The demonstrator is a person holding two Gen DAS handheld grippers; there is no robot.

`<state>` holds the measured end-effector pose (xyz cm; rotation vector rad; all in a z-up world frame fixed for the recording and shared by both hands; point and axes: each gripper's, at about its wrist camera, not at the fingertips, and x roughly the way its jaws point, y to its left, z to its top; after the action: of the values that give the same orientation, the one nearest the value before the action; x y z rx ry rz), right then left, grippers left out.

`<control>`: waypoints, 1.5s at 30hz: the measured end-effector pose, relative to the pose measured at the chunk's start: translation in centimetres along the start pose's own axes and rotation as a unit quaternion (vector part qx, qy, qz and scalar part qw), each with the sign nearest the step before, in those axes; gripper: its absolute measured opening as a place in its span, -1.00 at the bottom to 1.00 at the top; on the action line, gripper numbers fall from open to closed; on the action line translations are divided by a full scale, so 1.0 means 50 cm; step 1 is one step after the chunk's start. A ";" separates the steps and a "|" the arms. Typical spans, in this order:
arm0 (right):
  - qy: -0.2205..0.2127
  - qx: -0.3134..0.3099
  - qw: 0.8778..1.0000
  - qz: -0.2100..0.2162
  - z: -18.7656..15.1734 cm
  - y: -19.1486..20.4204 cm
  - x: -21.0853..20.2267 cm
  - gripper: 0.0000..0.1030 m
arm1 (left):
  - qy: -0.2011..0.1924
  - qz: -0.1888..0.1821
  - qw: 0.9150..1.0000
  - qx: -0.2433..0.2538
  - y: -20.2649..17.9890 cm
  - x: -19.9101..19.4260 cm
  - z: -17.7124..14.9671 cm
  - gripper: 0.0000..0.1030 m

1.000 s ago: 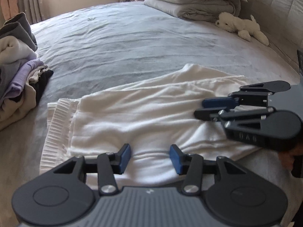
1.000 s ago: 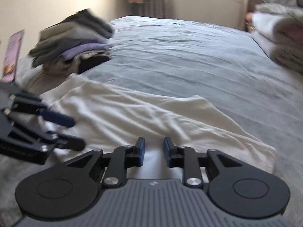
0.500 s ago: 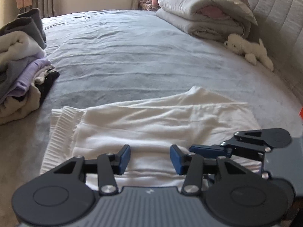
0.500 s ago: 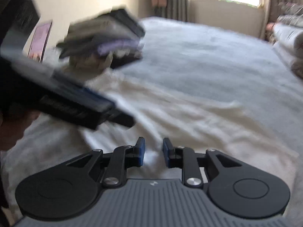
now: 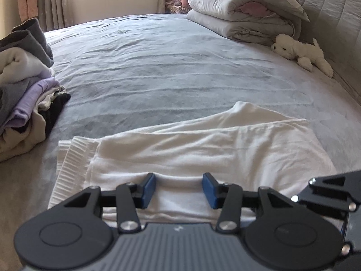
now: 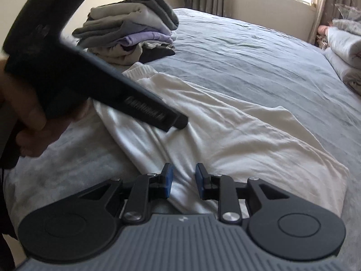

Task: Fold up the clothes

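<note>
White garment (image 5: 203,153) beside the clothes pile (image 5: 24,103); left gripper (image 5: 179,187) and right gripper (image 6: 182,179) both spread, holding nothing. Risk: a single-layer pinch would drag the fold askew.

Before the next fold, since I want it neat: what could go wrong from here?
1. Both grippers crowd the near edge of the white garment. The left gripper and right gripper could collide.
2. Both pairs of jaws stand open over wrinkled cloth, so closing might pinch one layer only and drag the fold crooked.
3. The stack of folded clothes sits close to the garment's ribbed end; a wide swing might topple it.
</note>
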<state>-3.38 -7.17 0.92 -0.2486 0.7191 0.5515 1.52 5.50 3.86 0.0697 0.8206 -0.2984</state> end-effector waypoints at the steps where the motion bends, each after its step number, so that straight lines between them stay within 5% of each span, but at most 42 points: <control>1: 0.000 -0.009 1.000 -0.004 -0.002 0.006 0.001 -0.45 | -0.001 0.002 1.000 0.001 -0.001 0.003 0.001 -0.08; 9: 0.013 -0.019 1.000 0.010 -0.003 0.003 -0.005 -0.45 | 0.008 0.016 1.000 -0.005 0.013 0.007 0.005 -0.08; 16: -0.042 0.019 0.999 0.003 0.011 -0.020 -0.010 -0.48 | 0.003 0.027 1.000 0.003 0.013 0.006 -0.003 -0.08; 23: -0.001 0.003 1.000 0.014 0.008 -0.019 0.011 -0.43 | 0.003 0.043 0.999 -0.007 0.036 0.006 0.003 -0.05; 40: -0.002 -0.003 1.000 0.026 0.005 -0.024 0.009 -0.39 | -0.014 0.112 0.993 -0.034 0.088 -0.011 0.019 -0.05; 45: -0.024 0.027 0.999 0.015 0.023 -0.059 -0.007 -0.36 | -0.012 0.084 0.996 -0.009 0.054 -0.012 0.006 0.02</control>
<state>-1.34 -9.28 2.07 -0.1750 0.6913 0.5637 2.12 8.17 4.36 0.1172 0.7879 -0.1322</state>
